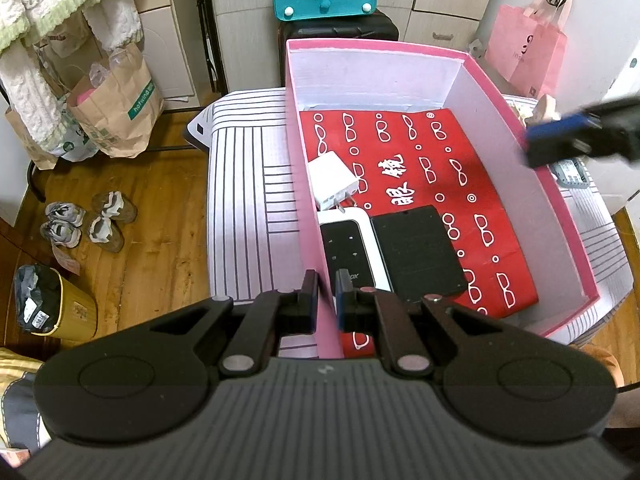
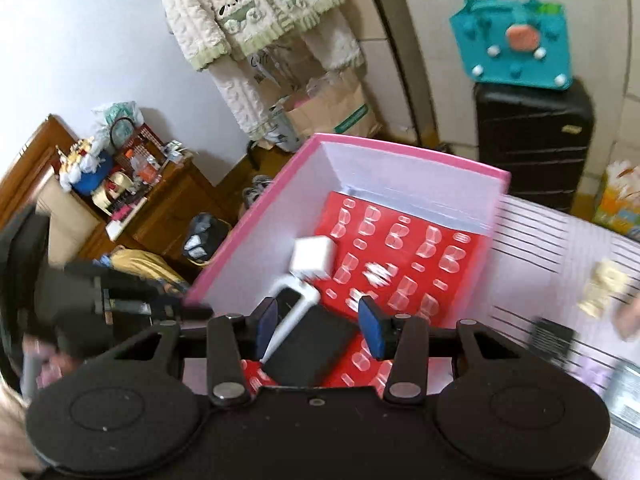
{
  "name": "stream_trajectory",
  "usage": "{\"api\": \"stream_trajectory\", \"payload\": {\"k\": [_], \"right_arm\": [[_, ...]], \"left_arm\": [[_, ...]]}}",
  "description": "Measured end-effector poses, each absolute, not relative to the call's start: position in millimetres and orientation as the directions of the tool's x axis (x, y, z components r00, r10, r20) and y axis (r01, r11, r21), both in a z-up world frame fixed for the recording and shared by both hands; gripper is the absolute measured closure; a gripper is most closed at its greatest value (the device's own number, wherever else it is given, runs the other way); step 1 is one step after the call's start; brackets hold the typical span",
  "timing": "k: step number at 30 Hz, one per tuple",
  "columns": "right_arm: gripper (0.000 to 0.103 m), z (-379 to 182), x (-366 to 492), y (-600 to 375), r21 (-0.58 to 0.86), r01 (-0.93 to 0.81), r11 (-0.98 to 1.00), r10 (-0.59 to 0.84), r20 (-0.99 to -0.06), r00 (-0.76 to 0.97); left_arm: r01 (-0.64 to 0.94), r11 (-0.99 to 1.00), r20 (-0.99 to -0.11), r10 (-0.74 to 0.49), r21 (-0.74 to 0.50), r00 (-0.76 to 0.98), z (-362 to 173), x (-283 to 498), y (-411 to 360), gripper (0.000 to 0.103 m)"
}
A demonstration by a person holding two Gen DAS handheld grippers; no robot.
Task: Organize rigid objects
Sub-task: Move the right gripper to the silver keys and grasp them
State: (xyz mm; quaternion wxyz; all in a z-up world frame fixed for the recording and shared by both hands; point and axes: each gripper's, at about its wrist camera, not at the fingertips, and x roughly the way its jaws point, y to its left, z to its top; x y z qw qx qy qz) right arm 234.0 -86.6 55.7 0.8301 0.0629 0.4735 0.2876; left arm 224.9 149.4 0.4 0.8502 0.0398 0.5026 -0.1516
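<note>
Left gripper [image 1: 327, 292] pinches the near wall of the pink box [image 1: 568, 216]; right gripper [image 2: 322, 322] hangs over it with fingers spread and nothing between them.

In the box, on a red sheet [image 1: 432, 152], lie a white charger [image 1: 332, 180], a white-edged device [image 1: 348, 248] and a black slab [image 1: 418, 256], the last two side by side and touching. Risk, as I judge it: the thin wall could buckle or the box skid on the striped cloth [image 1: 240, 184] if the left hand pulls, and a drop from the right could knock the charger. Only the right view shows things outside the box, well apart to its right: a pale figure [image 2: 604, 286] and a dark item [image 2: 554, 338], both too blurred to name. Only the left view shows the grip on the wall clearly.
</note>
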Motion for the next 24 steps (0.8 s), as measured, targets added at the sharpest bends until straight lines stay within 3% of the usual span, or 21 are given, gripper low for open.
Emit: {"api": "stream_trajectory", "payload": {"k": [6, 8, 15, 24], "right_arm": [[0.05, 52.9, 178.7, -134.1, 0.235, -0.445, 0.864, 0.461, -0.724, 0.513], [0.043, 42.7, 163.3, -146.6, 0.175, -0.438, 0.882, 0.416, -0.727, 0.547], [0.043, -6.1, 131.6, -181.3, 0.178, -0.394, 0.902, 0.372, -0.784, 0.498], [0.043, -41.0, 108.9, -178.4, 0.149, -0.473, 0.868, 0.406, -0.761, 0.507]], "left_arm": [[0.286, 0.956, -0.875, -0.19, -0.062, 0.445, 2.4, 226.2, 145.3, 0.095], [0.288, 0.957, -0.871, -0.163, -0.026, 0.464, 3.0, 221.9, 139.9, 0.095], [0.282, 0.954, -0.863, -0.057, 0.1, 0.501, 4.9, 214.3, 119.6, 0.095], [0.24, 0.957, -0.865, 0.019, 0.161, 0.502, 7.1, 213.2, 107.3, 0.095]]}}
